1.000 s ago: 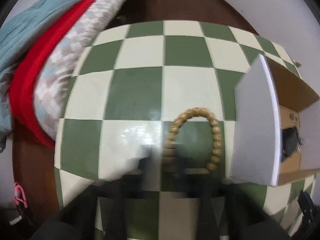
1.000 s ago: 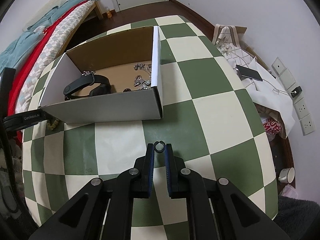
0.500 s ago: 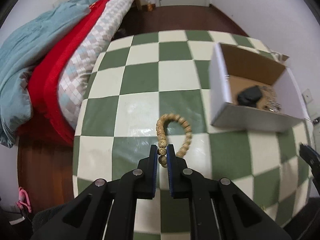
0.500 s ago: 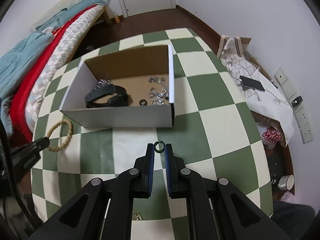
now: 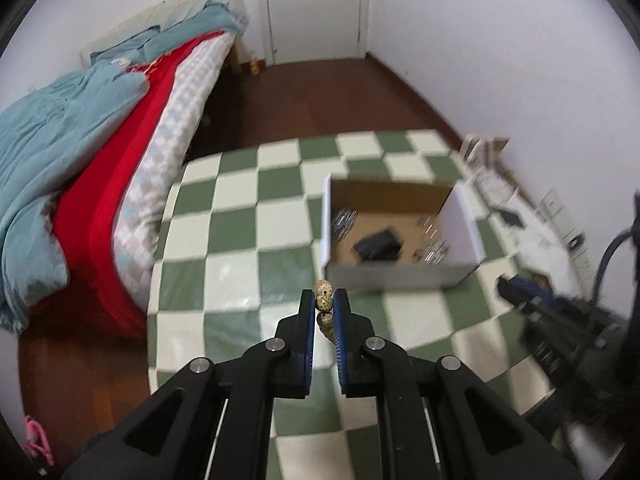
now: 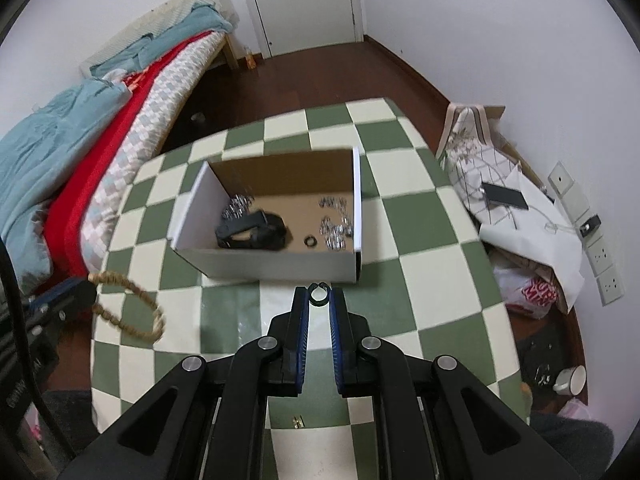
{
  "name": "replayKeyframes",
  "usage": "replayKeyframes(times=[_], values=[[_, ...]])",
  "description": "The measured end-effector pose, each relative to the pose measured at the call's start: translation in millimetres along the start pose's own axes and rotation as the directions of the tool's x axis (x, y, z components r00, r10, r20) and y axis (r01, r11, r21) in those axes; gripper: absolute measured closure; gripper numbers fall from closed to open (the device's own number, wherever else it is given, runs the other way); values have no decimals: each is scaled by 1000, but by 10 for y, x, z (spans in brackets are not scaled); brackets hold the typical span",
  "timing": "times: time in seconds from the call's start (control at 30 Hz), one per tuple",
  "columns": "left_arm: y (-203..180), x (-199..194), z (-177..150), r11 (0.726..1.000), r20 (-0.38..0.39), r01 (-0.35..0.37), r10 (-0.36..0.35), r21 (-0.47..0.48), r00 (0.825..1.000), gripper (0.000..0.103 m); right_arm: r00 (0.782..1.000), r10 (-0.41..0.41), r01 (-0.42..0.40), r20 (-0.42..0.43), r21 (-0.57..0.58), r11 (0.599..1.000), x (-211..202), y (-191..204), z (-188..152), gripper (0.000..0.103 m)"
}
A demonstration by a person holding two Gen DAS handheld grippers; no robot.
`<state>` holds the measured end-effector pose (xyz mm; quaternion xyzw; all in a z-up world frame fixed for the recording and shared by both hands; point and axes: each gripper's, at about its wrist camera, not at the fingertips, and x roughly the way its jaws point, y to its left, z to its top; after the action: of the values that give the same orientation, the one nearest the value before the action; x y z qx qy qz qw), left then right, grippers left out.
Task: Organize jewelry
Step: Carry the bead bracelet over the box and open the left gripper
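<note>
The left tool is clenched on a beaded bracelet, lifted off the worktop; the right tool pinches a small dark ring. Neither is yet in the box mid-worktop, which already holds a watch and silver pieces.

Each claw, left and right, is matte black plastic with blue-lined fingers. Silver screw heads dot the angular black linkage arms. A black cable curves beside the right claw.
</note>
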<state>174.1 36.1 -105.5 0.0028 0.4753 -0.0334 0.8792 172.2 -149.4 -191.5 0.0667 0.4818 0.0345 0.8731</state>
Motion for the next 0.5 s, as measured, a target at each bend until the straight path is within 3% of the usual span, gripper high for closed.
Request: replayKeyframes(times=[0.13, 0.27, 0.5], values=[[-60, -56, 395, 999, 50, 41, -40, -6, 998, 96, 999, 38, -38, 21, -4, 999, -150, -23, 268, 92], [-106, 119, 761, 998, 49, 63, -63, 2, 997, 96, 997, 70, -70, 25, -24, 997, -144, -19, 626, 92], [-142, 877, 1125, 997, -84, 80, -79, 17, 993, 96, 985, 156, -157, -77, -11, 987, 384, -50, 1133, 92]])
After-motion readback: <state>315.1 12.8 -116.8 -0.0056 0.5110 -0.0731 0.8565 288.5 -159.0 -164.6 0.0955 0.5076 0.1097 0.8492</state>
